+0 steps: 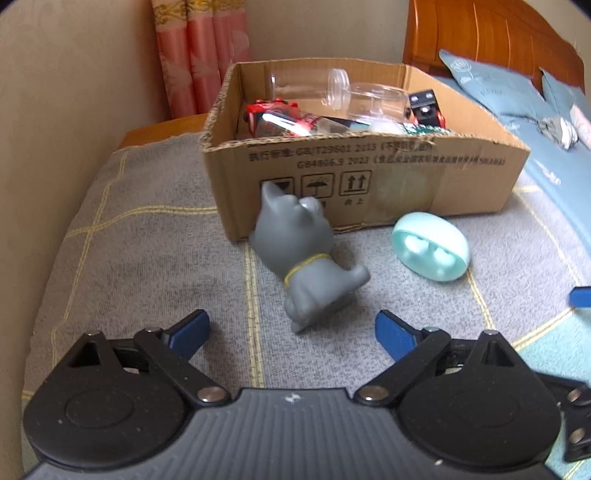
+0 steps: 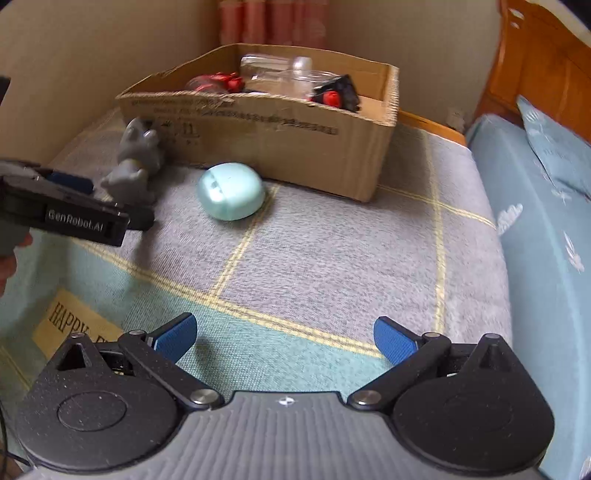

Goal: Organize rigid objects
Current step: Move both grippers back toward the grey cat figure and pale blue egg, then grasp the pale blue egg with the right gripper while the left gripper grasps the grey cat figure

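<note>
A grey toy dog (image 1: 306,254) with a yellow collar sits on the blanket, its head close to the front of the cardboard box (image 1: 369,173). My left gripper (image 1: 291,328) is open, its blue fingers wide apart just short of the dog's base and not touching it. To the dog's right lies a mint egg-shaped object (image 1: 430,249). In the right wrist view my right gripper (image 2: 284,332) is open over bare blanket, with the mint object (image 2: 231,190) and the dog (image 2: 135,166) farther ahead. The box (image 2: 277,144) holds red toy cars and clear plastic containers.
A grey blanket (image 2: 332,258) with yellow lines covers the bed, with a teal patch near me. A wall runs along the left. Blue pillows (image 1: 491,85) and a wooden headboard (image 1: 480,33) are at the right. The left gripper's black body (image 2: 74,218) sits left of the right gripper.
</note>
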A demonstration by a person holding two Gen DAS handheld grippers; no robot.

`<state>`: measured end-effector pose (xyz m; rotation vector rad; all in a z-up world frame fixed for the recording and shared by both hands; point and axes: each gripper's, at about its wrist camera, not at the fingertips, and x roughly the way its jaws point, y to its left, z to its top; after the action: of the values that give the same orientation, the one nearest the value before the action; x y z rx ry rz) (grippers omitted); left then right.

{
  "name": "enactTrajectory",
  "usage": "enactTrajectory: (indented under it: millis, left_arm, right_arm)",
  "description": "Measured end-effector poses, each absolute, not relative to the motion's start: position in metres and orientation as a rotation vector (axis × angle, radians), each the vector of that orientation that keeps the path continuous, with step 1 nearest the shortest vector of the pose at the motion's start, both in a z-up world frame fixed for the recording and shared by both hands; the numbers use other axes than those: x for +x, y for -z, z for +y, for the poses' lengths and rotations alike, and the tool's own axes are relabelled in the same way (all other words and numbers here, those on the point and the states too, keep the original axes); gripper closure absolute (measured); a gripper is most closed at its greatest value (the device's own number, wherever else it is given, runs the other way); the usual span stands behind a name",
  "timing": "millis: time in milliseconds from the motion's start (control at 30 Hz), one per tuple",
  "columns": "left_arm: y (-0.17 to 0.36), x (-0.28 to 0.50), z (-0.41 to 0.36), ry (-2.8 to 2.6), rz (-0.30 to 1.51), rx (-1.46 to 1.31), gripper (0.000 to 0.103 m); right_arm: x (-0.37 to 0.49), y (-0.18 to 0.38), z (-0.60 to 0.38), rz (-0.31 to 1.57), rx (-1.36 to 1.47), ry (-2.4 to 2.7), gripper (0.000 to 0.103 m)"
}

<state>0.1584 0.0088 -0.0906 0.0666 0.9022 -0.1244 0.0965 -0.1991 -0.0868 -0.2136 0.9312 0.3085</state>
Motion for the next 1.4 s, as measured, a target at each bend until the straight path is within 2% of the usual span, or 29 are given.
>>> enactTrajectory:
  millis: [500,567,733,867,1000,1400]
  left_arm:
    - [0.091,0.152,0.033,0.082,0.927,0.029,0.001]
    - [0.092,0.151,0.034,0.075,0.922,0.027,0.001]
    - [0.093,0.150,0.036,0.101,0.899,0.037,0.001]
    - [0.094,0.148,0.037,0.118,0.885,0.046,0.001]
    - [0.093,0.150,0.037,0.133,0.888,0.053,0.001]
    - [0.077,0.147,0.014,0.339,0.847,0.113,0.003]
  right_arm:
    - [0.156,0.096,-0.160,0.799,-0.287,-0.564,0.000]
    - [0.160,0.095,-0.157,0.789,-0.291,-0.583,0.002]
    - [0.162,0.091,-0.154,0.763,-0.317,-0.623,0.019]
    - [0.170,0.090,-0.153,0.766,-0.300,-0.614,0.026]
    - [0.167,0.088,-0.149,0.755,-0.309,-0.603,0.045]
    - [0.139,0.086,-0.188,0.778,-0.270,-0.518,0.045]
